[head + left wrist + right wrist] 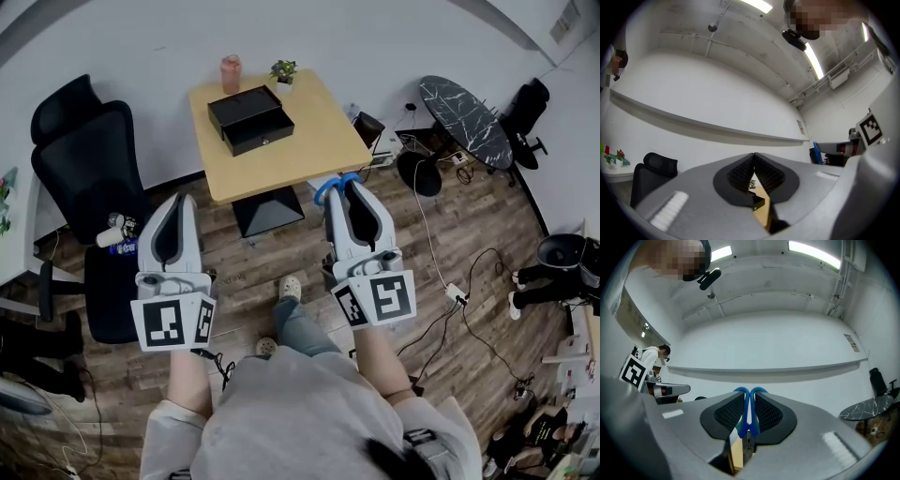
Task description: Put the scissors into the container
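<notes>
blue scissors (743, 427), one pair, gripped in right tongs (748, 401).

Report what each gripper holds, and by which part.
The right gripper clamps the blue scissors by their handles, with the loops poking past the jaw tips. The left gripper is shut on nothing.

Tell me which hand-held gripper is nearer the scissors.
Right. The right hand-held gripper is shut on the scissors by their blue handles; the left hand-held gripper, shut and empty, is off to their left.

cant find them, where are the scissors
In the head view the scissors are clamped in the right gripper, blue handles past its tips, just short of the wooden table.
</notes>
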`<state>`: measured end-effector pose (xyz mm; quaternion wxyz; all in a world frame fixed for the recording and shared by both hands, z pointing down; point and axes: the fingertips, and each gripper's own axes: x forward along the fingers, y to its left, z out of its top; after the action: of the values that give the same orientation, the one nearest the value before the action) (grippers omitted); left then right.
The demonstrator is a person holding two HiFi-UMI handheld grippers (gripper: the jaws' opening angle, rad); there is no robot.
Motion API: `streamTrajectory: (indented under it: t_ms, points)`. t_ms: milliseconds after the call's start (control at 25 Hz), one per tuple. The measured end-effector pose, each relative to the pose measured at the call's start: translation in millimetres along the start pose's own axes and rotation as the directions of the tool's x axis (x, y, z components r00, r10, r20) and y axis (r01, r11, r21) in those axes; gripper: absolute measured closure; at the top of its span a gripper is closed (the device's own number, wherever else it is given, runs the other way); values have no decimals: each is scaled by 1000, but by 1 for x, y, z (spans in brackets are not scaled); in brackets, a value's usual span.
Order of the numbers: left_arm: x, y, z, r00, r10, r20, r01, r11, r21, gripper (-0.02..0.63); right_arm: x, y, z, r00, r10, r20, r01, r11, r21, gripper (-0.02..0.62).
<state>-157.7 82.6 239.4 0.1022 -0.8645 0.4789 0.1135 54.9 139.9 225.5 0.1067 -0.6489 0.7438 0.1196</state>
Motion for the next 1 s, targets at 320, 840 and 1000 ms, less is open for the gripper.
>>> streamTrajectory:
  t_ms: [320, 840, 1000]
  points:
    - [53, 25, -11, 1000, 27, 8, -27, 999, 19, 548, 63, -19, -15, 1000, 24, 17, -24, 1000, 2, 525]
    - [160, 46, -32, 997, 80, 16, -80, 996, 41, 548, 169, -76, -39, 997, 76, 32, -77, 997, 9, 525]
    - [187, 46, -38, 996, 92, 16, -93, 994, 54, 548, 195, -94, -47, 995, 96, 36, -96, 995, 18, 525]
